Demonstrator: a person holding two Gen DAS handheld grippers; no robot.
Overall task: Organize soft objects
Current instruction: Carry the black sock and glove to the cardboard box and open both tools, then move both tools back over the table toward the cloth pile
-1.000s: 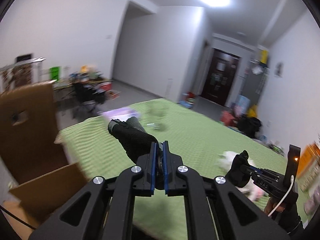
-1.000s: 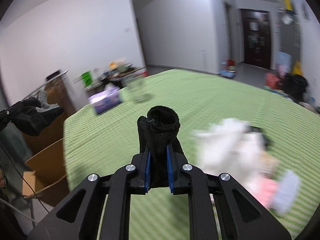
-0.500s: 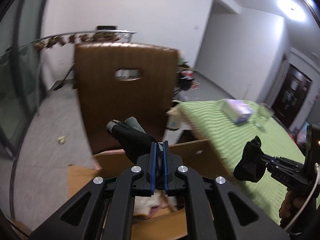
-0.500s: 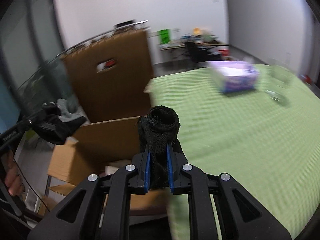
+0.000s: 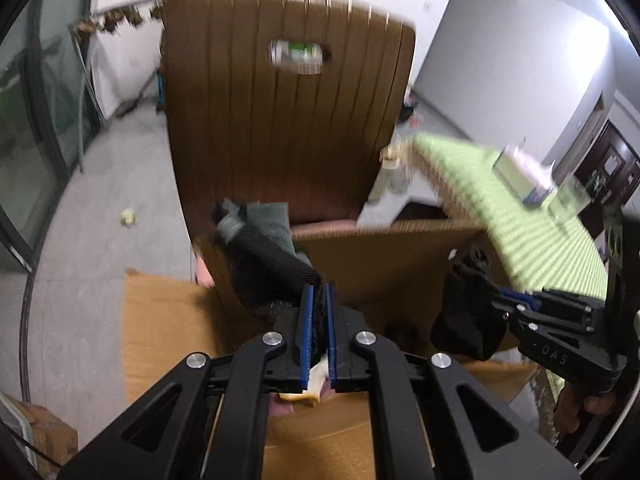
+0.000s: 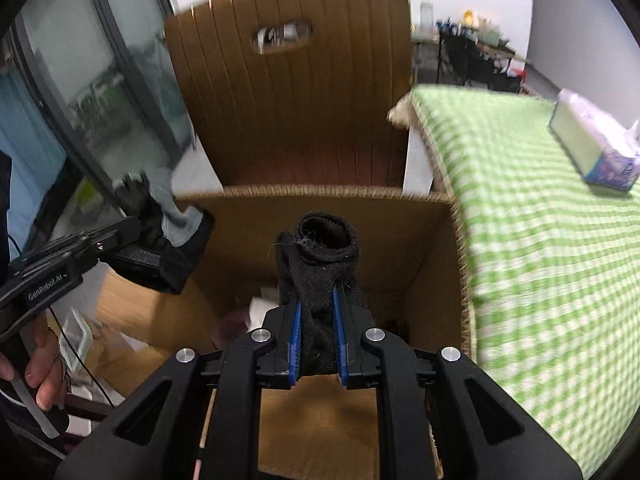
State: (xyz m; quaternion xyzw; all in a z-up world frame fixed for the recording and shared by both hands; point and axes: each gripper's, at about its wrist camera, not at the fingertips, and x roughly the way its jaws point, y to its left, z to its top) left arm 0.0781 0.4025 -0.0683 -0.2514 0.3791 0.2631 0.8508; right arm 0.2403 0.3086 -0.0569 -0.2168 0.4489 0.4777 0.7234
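Cardboard box [image 6: 340,220], some soft items inside; left gripper [image 5: 319,332] clamping glove [image 5: 272,256], right gripper [image 6: 316,340] clamping black sock [image 6: 320,256], both above, unreleased.

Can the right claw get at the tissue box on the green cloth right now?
Probably not: the right claw is shut on a black sock above the cardboard box. The tissue box lies off to its right, unobstructed, but the jaws are occupied.

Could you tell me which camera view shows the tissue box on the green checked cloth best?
The right wrist view: the pale rectangular tissue box is large and fairly sharp. In the left wrist view it is small, distant and motion-blurred.
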